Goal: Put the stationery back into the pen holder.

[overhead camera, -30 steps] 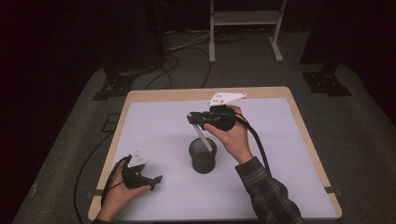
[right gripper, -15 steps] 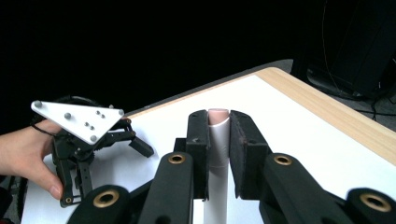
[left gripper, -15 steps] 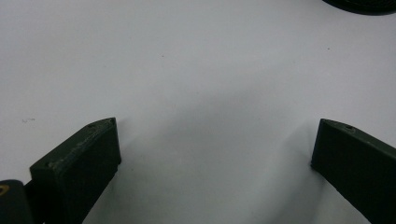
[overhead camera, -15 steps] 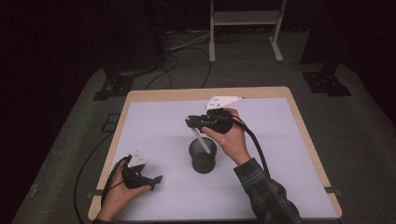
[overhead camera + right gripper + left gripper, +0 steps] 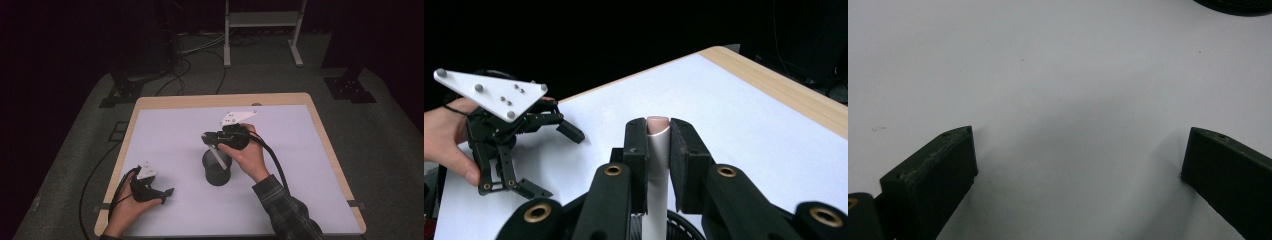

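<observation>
Right gripper view: right gripper (image 5: 658, 150) pinches a white tube (image 5: 657, 170) above the black mesh cup (image 5: 217, 170).
Keep the tube upright over that cup; left gripper (image 5: 1075, 165) rests spread beside it.

In the left gripper view the top edge cuts off the black cup (image 5: 1235, 5), leaving a dark sliver. In the right gripper view the white stick (image 5: 656, 170) runs down behind the right claw (image 5: 658, 131), its lower end hidden, and the bottom edge crops the cup's rim.
</observation>
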A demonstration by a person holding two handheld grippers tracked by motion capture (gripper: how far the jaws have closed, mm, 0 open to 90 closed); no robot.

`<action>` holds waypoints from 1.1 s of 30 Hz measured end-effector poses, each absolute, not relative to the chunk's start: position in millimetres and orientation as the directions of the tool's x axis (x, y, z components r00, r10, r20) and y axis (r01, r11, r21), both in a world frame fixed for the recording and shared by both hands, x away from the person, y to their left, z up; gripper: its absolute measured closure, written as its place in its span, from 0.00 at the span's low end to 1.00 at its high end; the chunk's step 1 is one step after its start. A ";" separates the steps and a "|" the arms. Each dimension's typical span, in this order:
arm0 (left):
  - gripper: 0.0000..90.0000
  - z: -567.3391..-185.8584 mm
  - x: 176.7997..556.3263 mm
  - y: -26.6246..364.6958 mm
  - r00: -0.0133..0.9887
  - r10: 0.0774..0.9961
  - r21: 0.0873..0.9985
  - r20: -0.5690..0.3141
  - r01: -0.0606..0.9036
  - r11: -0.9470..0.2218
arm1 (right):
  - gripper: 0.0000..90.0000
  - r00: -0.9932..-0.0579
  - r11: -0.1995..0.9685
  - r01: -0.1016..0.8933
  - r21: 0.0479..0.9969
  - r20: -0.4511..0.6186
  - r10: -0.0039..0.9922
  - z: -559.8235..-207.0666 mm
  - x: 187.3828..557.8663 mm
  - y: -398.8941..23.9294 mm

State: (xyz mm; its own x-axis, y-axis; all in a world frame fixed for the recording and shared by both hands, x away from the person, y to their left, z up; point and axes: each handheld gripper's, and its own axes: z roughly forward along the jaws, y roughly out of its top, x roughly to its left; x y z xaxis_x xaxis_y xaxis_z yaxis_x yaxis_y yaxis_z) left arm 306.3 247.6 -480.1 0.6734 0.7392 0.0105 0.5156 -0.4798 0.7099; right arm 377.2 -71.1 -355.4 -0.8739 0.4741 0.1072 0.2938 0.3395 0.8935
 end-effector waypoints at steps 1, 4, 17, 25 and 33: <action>0.00 -480.3 306.3 247.5 0.673 0.740 0.711 0.010 0.515 -0.478 | 0.86 -0.873 0.342 0.297 0.892 0.109 0.475 -356.6 376.7 -71.6; 0.00 -480.1 306.3 247.6 0.673 0.739 0.710 0.010 0.516 -0.480 | 0.87 -0.873 0.347 0.300 0.889 0.109 0.476 -360.2 375.7 -73.2; 0.00 -480.2 306.1 247.5 0.673 0.740 0.709 0.008 0.518 -0.478 | 0.79 -0.871 0.371 0.322 0.871 0.118 0.478 -370.3 374.1 -77.3; 0.00 -480.1 306.1 247.5 0.673 0.740 0.709 0.007 0.518 -0.478 | 0.70 -0.865 0.388 0.324 0.863 0.103 0.492 -369.8 372.2 -83.1; 0.00 -480.3 306.2 247.5 0.672 0.740 0.711 0.007 0.517 -0.476 | 0.54 -0.854 0.394 0.323 0.861 0.086 0.513 -368.8 368.1 -99.0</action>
State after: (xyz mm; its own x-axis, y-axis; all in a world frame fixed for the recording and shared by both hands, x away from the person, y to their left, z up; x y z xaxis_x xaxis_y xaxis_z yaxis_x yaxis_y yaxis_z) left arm 306.2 247.5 -480.3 0.6723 0.7402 0.0067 0.5173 -0.4763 0.7110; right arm 368.1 -99.0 -368.8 -0.8543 0.5126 0.0861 0.3231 0.3938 0.8605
